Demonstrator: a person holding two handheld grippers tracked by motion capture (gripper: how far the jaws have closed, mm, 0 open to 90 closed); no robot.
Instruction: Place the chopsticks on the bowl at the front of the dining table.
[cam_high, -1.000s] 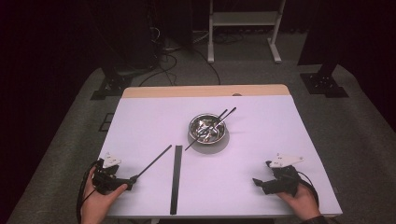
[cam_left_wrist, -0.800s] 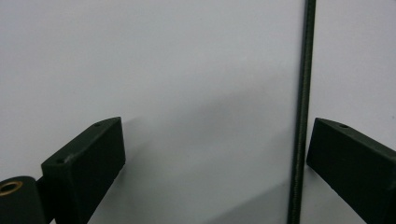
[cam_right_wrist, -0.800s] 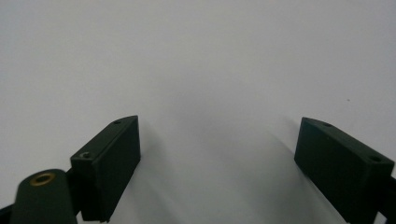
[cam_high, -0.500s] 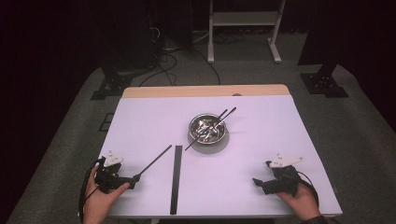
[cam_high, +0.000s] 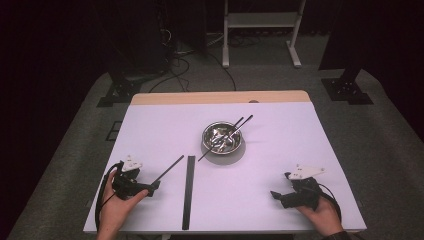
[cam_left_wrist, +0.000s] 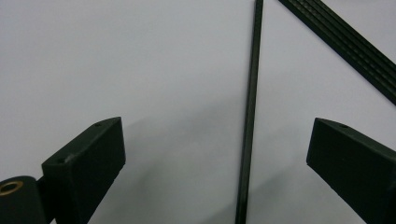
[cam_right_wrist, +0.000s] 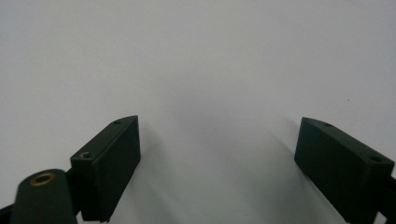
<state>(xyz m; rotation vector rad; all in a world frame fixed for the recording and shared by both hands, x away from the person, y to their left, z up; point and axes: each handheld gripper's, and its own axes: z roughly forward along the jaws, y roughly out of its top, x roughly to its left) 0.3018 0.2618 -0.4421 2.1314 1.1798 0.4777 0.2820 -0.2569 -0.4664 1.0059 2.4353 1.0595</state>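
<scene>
- Nothing on the table has shifted since the earlier frames; both grippers rest in the same near corners.
- Left gripper (cam_high: 150, 186): jaws wide, near left, straddling the near end of a thin black stick (cam_left_wrist: 250, 112) lying on the white table (cam_high: 280, 150); not yet clamped.
- Right gripper (cam_high: 276, 195): jaws wide, near right, nothing between them.
- Flat black ridged strip (cam_high: 189, 190): just right of the stick, untouched.
- Round shiny metal bowl (cam_high: 223, 139): centre, holding metal utensils of unclear kind; two more black sticks (cam_high: 240, 126) lean across its rim.
- Progress, as judged: one stick out, pickup pending.
</scene>
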